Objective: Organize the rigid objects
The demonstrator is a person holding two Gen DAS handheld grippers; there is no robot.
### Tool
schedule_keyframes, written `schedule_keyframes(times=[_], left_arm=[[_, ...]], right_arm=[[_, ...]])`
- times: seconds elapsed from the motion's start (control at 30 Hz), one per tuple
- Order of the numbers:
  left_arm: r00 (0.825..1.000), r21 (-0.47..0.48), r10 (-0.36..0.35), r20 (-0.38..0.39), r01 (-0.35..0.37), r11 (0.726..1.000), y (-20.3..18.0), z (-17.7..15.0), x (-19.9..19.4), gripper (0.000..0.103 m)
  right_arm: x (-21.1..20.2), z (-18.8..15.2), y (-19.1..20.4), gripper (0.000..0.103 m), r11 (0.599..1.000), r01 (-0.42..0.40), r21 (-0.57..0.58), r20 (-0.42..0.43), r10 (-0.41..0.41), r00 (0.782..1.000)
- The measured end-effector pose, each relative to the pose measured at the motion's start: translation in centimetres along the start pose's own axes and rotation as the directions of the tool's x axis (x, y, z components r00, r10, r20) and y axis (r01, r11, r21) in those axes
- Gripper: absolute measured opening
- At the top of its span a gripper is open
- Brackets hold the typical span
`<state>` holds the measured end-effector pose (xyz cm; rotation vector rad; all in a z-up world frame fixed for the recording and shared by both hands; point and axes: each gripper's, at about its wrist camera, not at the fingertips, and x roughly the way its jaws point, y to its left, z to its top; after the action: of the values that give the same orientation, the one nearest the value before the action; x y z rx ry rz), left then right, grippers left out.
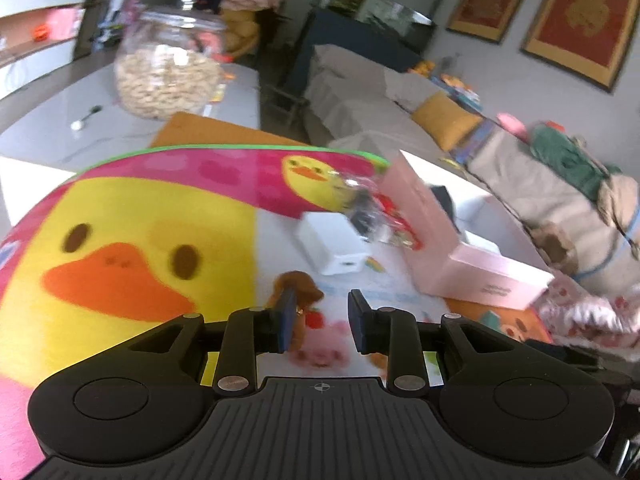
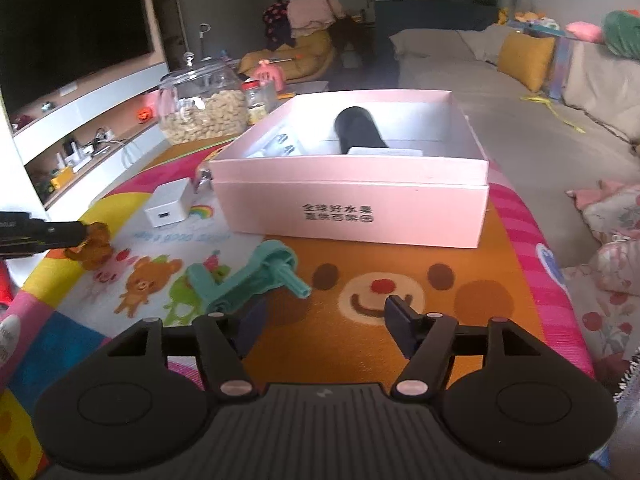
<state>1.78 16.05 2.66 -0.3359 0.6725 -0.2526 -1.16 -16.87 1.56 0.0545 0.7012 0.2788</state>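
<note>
A pink cardboard box stands open on the cartoon play mat; a black cylinder and white items lie inside. The box also shows in the left wrist view. A white charger lies left of the box. A teal plastic crank handle lies on the mat just ahead of my right gripper, which is open and empty. My left gripper is open, low over a small amber-brown figure. In the right wrist view the left gripper's fingers reach that figure.
A glass jar of nuts and a small red-lidded jar stand behind the mat. A clear crumpled wrapper lies by the charger. A sofa with a yellow cushion is at the right; a TV unit at the left.
</note>
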Motion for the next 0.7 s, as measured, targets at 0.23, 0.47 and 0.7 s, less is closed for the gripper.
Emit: schedule_keyframes(times=[0.23,0.47,0.7], left_arm=[[0.999,0.129,-0.023,-0.044,0.028,0.991,-2.8,-1.0,1.3,0.031],[0.995,0.195,-0.025,-0.096,0.043,0.98,-3.6,-1.9,2.0,0.031],[0.991,0.219,-0.038,-0.131,0.066,0.973,-4.1,-2.8,2.7,0.032]], right_arm=[[0.4,0.1,0.5,0.072,1.0,0.0,-0.016,-0.011,0.0,1.0],[0.5,0.0,0.9,0.074,0.999,0.01,-0.034,-0.017,-0.01,1.0],[0.6,0.0,1.0,0.075,0.999,0.014,-0.043,-0.02,-0.014,1.0]])
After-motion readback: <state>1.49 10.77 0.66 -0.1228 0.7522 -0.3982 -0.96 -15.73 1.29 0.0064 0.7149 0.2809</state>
